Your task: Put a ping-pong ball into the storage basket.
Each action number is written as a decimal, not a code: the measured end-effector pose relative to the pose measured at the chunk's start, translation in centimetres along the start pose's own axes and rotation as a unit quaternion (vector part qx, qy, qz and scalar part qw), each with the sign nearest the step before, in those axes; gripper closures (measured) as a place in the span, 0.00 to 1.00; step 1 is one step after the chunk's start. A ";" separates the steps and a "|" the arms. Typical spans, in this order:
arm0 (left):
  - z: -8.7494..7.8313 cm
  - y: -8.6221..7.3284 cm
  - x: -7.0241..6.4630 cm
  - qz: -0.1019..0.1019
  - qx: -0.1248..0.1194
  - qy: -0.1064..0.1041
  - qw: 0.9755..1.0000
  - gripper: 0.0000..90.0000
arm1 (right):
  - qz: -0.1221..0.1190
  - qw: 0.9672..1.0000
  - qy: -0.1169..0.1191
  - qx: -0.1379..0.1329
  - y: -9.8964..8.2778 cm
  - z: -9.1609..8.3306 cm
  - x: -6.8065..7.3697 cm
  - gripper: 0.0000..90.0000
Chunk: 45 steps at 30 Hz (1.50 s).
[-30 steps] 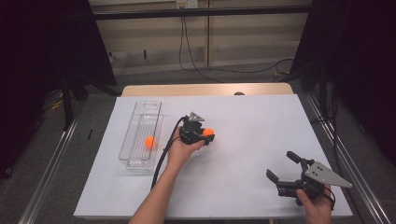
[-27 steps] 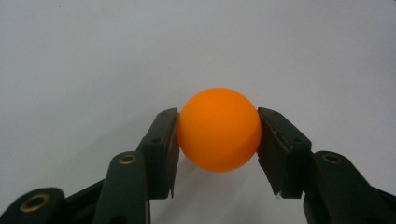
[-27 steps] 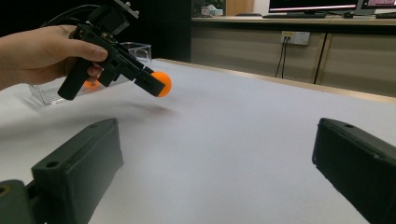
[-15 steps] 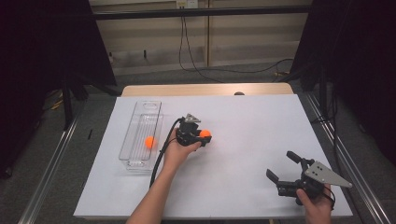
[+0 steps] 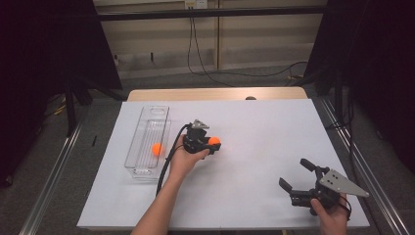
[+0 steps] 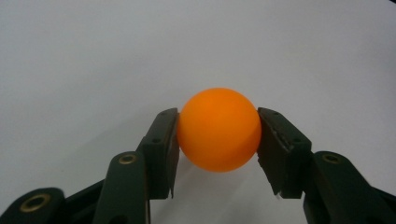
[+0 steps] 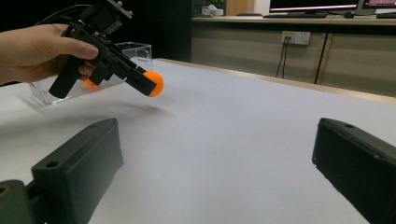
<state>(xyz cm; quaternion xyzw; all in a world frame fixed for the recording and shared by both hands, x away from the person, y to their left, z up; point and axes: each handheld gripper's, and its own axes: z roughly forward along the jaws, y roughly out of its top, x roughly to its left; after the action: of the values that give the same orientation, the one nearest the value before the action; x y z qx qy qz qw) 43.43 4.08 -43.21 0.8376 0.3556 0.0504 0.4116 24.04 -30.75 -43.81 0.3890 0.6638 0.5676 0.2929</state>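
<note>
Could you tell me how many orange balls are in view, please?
2: one orange ball clamped in the left gripper above the table, the other ball inside the clear tray.

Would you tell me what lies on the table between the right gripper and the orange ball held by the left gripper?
Nothing: in the high view, only bare white table separates the right gripper from the orange ball.

Matt orange ball (image 6: 219,129), clear plastic tray (image 5: 147,142)

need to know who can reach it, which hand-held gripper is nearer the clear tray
Left. The left hand-held gripper hangs just right of the clear tray, shut on an orange ball. The right hand-held gripper sits open at the table's near right corner.
</note>
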 end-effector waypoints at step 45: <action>-3.4 0.3 1.6 -0.024 -0.010 0.001 1.000 0.56 | -0.003 1.000 0.002 0.001 0.0 0.0 0.1 0.01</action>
<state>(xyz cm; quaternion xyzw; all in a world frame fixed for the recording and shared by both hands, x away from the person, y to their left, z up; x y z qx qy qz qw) 43.51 7.17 -41.13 0.8248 0.3752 0.0447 0.4207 23.96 -30.70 -43.75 0.3858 0.6660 0.5671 0.2932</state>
